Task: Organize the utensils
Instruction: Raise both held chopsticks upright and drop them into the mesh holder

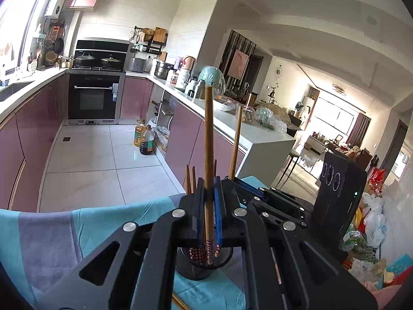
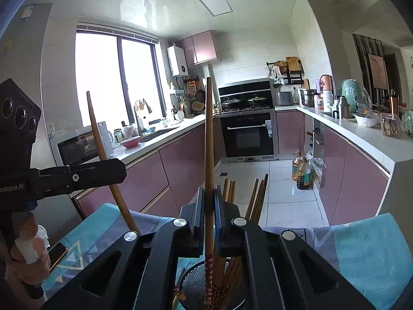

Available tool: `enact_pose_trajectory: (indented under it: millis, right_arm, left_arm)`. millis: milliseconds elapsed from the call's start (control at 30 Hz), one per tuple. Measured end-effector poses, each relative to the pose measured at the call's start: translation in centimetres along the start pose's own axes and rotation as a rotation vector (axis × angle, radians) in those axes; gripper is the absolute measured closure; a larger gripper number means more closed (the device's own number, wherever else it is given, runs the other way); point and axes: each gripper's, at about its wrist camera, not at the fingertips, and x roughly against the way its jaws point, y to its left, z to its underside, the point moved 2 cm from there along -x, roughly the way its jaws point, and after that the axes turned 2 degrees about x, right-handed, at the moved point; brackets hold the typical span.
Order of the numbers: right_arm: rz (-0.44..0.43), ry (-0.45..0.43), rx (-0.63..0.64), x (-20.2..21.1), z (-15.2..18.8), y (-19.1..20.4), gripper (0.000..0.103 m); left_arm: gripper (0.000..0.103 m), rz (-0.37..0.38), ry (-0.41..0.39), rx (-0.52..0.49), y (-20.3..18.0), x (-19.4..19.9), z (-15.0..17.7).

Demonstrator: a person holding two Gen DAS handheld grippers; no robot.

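1. Mesh holder (image 2: pixel 196 284): black wire-mesh cup standing on the teal and grey cloth (image 1: pixel 51 232). We take it as our landmark. It shows in both wrist views directly below each gripper's fingers.

2. Left gripper (image 1: pixel 209 199): we see it clenched on one wooden chopstick (image 1: pixel 208 134), held upright, its patterned red end reaching down into the holder. In the right wrist view the same gripper (image 2: pixel 103 165) sits left of the holder, and its chopstick (image 2: pixel 96 129) leans up and to the left.

3. Right gripper (image 2: pixel 209 206): we see it clamped on a second wooden chopstick (image 2: pixel 209 134), upright above the holder, with its patterned end down inside the cup. In the left wrist view this gripper (image 1: pixel 232 179) lies right of the holder, its chopstick (image 1: pixel 236 142) rising beyond it.

4. Stored chopsticks (image 2: pixel 255 199): a brown bundle leaning out of the holder on its far right side; more tips (image 2: pixel 228 190) stand just behind the right gripper.

5. Person's hand (image 2: pixel 28 253): left of the holder, wrapped round the left gripper's handle.

6. Phone (image 2: pixel 58 254): flat on the cloth, left of the holder.

7. Oil bottles (image 2: pixel 300 171): on the floor, well beyond the holder.
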Motion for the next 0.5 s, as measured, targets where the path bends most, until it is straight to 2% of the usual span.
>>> enact_pose_trajectory:
  millis: [167,333,433,500]
  right_arm:
    - [0.004,0.079,-0.010,-1.3,1.8,-0.6,0.097]
    - [0.006,0.196,-0.018,-2.7,3.6,-1.1,0.097]
    - [0.021,0.258,-0.033,-3.7,4.7,-1.6,0.096]
    - [0.026,0.271,-0.053,-3.8,5.0,-2.2,0.096]
  left_arm:
    - [0.096,-0.017,0.101,-0.026,0.2,-2.5,1.6]
    - [0.096,-0.024,0.211,-0.059,0.4,-4.9,3.0]
    - [0.095,-0.043,0.262,-0.074,0.5,-6.5,3.6]
    - [0.095,-0.069,0.279,-0.077,0.8,-7.3,4.0]
